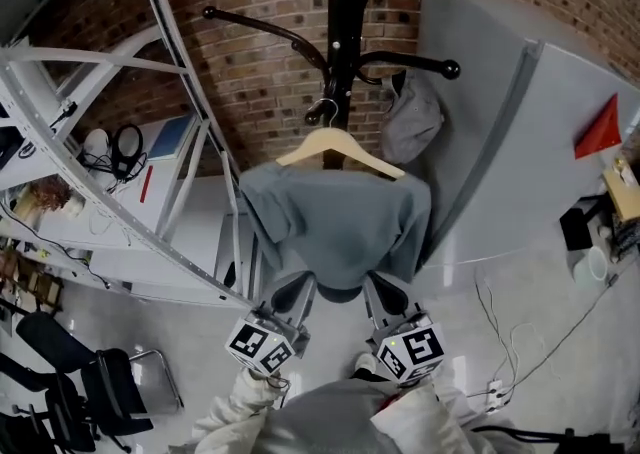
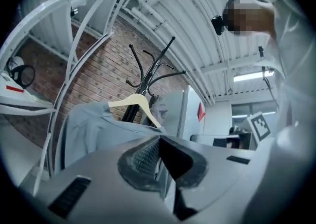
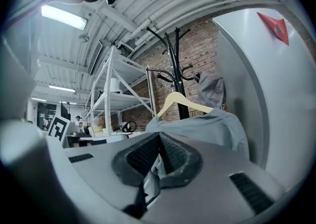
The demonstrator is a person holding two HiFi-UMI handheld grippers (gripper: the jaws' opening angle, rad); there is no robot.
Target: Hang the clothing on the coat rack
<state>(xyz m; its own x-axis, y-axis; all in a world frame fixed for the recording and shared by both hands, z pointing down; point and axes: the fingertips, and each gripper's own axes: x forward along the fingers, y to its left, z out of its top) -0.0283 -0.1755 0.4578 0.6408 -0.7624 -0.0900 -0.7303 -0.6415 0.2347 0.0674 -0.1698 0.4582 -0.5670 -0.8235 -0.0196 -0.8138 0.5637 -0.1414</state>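
A grey shirt (image 1: pixel 340 227) hangs on a wooden hanger (image 1: pixel 335 147), whose hook sits on the black coat rack (image 1: pixel 340 42). Both grippers are at the shirt's bottom hem. My left gripper (image 1: pixel 292 294) is shut, with a thin strip of grey cloth pinched between its pads (image 2: pixel 143 159). My right gripper (image 1: pixel 385 294) is shut too, with a fold of the shirt (image 3: pixel 207 124) caught between its pads (image 3: pixel 175 156). In the left gripper view the shirt (image 2: pixel 94 129) and hanger (image 2: pixel 133 102) rise just ahead of the jaws. The hanger (image 3: pixel 182 102) is level.
A grey cap (image 1: pixel 410 117) hangs on a right-hand hook of the rack. White metal shelving (image 1: pixel 100 142) stands close on the left, and a grey panel (image 1: pixel 520 162) with a red triangle (image 1: pixel 600 127) on the right. A black chair (image 1: pixel 100 382) and floor cables (image 1: pixel 520 342) lie lower down.
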